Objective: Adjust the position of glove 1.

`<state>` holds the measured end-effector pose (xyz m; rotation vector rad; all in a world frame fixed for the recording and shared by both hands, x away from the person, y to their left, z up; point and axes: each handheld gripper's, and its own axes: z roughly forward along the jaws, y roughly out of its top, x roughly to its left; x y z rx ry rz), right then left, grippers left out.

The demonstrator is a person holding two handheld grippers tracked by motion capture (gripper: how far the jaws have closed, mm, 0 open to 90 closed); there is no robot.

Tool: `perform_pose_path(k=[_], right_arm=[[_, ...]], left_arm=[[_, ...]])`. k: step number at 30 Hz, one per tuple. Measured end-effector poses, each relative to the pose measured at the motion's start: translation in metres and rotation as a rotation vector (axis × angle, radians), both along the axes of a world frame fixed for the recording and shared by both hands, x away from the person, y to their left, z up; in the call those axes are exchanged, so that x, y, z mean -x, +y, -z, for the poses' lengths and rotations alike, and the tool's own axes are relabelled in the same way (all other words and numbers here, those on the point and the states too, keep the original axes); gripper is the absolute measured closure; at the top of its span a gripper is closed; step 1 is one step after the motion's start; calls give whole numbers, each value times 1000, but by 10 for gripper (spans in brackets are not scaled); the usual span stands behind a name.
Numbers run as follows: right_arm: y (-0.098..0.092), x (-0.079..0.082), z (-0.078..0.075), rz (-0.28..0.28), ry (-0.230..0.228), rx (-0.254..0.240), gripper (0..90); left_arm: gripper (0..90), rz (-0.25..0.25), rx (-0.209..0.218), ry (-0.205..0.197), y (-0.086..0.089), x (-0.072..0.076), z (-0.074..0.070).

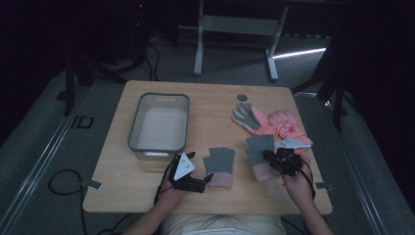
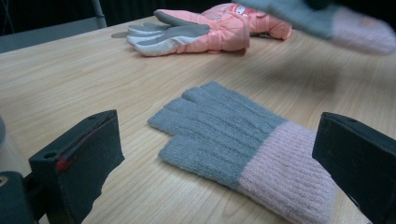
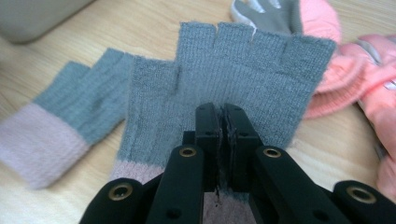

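Pink ski gloves [image 1: 274, 122] lie just beyond the held knit glove [image 1: 261, 156], grey bin [image 1: 159, 125] well left

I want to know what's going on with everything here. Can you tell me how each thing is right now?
Left hand-held gripper: open, jaws either side of the flat knit glove's cuff.
Right hand-held gripper: shut on the lifted knit glove.
Lifted knit glove: pinched, raised off the table.
Flat knit glove: lying flat.
Pink ski gloves: lying side by side.
Grey bin: empty.
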<state>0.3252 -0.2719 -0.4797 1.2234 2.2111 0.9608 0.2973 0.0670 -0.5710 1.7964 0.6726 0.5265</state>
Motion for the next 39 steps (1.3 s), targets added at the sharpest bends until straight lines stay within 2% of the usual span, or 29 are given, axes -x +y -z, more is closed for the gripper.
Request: perform_pose_path(k=[4, 6, 10, 13, 18, 22, 26, 29, 36, 39], right_arm=[[-3, 15, -7, 85, -13, -42, 856], [-5, 18, -8, 121, -9, -38, 856], [-11, 24, -4, 205, 4, -40, 857], [-15, 27, 5, 235, 26, -51, 857], [-19, 27, 22, 264, 58, -52, 856], [-25, 21, 33, 278, 81, -48, 856], [-25, 17, 41, 273, 88, -43, 856], [-24, 11, 50, 270, 111, -36, 855], [-29, 8, 66, 290, 126, -36, 829], [-29, 7, 67, 284, 124, -31, 824]], left_arm=[[11, 0, -1, -1, 0, 0, 0], [11, 0, -2, -1, 0, 0, 0], [11, 3, -2, -4, 0, 0, 0], [11, 5, -6, -8, 0, 1, 0], [11, 3, -3, -3, 0, 0, 0], [11, 4, -4, -2, 0, 0, 0], [11, 3, -3, -4, 0, 0, 0], [11, 3, -5, -4, 0, 0, 0], [11, 6, -4, -3, 0, 0, 0], [11, 7, -6, -5, -1, 1, 0]])
